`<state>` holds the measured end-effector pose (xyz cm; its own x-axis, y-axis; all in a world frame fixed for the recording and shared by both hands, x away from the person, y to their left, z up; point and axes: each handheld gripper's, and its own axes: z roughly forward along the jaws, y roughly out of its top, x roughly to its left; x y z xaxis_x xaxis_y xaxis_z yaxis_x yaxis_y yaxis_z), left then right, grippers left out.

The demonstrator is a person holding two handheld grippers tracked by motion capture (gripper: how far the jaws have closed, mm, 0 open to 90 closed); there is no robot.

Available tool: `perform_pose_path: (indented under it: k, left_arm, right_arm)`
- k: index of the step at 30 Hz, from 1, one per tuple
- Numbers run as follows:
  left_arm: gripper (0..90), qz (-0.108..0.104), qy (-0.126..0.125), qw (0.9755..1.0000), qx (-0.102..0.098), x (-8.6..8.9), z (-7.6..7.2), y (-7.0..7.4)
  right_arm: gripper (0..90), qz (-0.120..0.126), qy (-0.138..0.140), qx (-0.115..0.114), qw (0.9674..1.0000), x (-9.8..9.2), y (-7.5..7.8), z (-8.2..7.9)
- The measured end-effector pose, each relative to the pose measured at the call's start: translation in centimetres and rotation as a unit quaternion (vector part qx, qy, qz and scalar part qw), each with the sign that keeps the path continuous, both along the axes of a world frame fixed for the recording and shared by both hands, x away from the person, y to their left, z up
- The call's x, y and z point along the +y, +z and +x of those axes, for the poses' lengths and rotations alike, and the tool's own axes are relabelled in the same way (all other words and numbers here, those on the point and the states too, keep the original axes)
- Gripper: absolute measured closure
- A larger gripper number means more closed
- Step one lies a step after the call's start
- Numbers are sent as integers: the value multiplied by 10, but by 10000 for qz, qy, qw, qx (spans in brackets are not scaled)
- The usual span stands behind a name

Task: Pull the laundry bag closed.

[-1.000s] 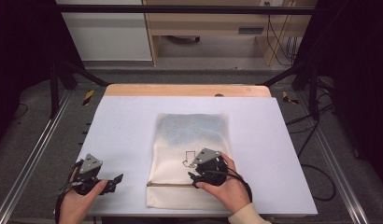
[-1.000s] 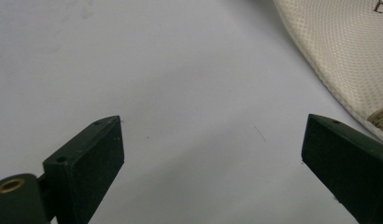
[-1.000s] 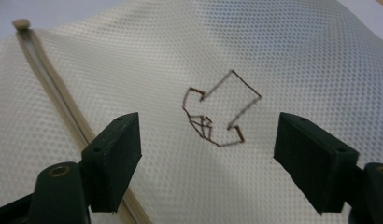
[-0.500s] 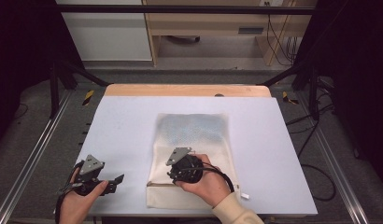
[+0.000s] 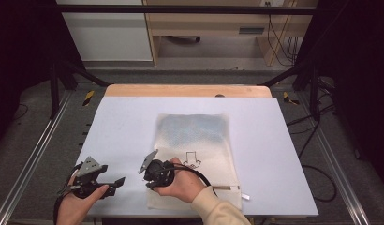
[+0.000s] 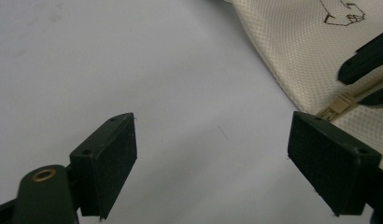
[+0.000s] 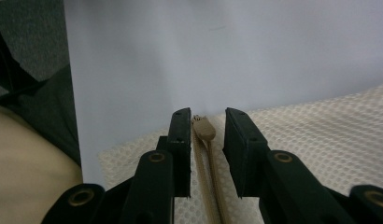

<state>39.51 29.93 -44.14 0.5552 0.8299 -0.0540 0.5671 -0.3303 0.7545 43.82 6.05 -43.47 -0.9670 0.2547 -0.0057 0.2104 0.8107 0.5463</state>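
A cream mesh bag (image 5: 195, 136) with a printed arrow lies flat on the white table (image 5: 134, 122), its tan zipper (image 5: 225, 187) along the near edge. My right gripper (image 5: 150, 176) sits at the bag's near left corner. In the right gripper view its jaws (image 7: 207, 116) have just been closing and stand narrow on either side of the zipper pull (image 7: 204, 129), with a sliver of gap on each side. My left gripper (image 5: 117, 183) rests left of the bag, open. Its jaws (image 6: 213, 135) have just closed a little, over bare table. The zipper end (image 6: 341, 103) shows beyond them.
A wooden strip (image 5: 180, 90) borders the table's far edge. Metal frame rails (image 5: 35, 154) run along both sides, and cables (image 5: 316, 173) lie on the floor to the right. A person's sleeve (image 5: 213, 211) comes in at the bottom.
My right gripper has slid left along the bag's near edge to its left corner, and its jaws have narrowed. The left hand has stayed put.
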Motion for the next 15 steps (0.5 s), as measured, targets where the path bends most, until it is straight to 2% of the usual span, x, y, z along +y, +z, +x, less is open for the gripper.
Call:
perform_pose_path:
  k: [1,3,4,6,8,9,10,13,15]
  left_arm:
    - [157,-52,-28,10000,17,-1,-1,0]
    - [162,-90,-69,9999,84,-4,-4,0]
    - [177,-63,-134,9998,135,-8,-8,0]
    - [181,-84,-178,9997,156,-11,-9,0]
    - [201,-201,-309,9991,220,-18,-13,0]
    - [204,-298,-415,9984,247,-24,-17,-1]
    - [207,-307,-485,9980,258,-27,-18,-1]
    - [209,-647,-776,9941,396,-42,-21,-3]
    - [211,-626,-834,9936,426,-47,-22,-4]
  right_arm:
    - [764,-193,-8,41,9998,5,-6,1]
    - [796,-252,-6,47,9997,5,-8,2]
    - [816,-143,64,116,9998,5,-7,2]
    - [817,-134,57,135,9998,4,-6,1]
    - [818,-86,86,81,9999,3,-3,-1]
    - [818,-51,102,73,9999,1,-1,-2]
    - [818,35,88,60,9999,-1,1,-3]
    - [819,127,167,35,9998,-6,5,-4]
    - [818,138,136,40,9998,-7,7,-4]
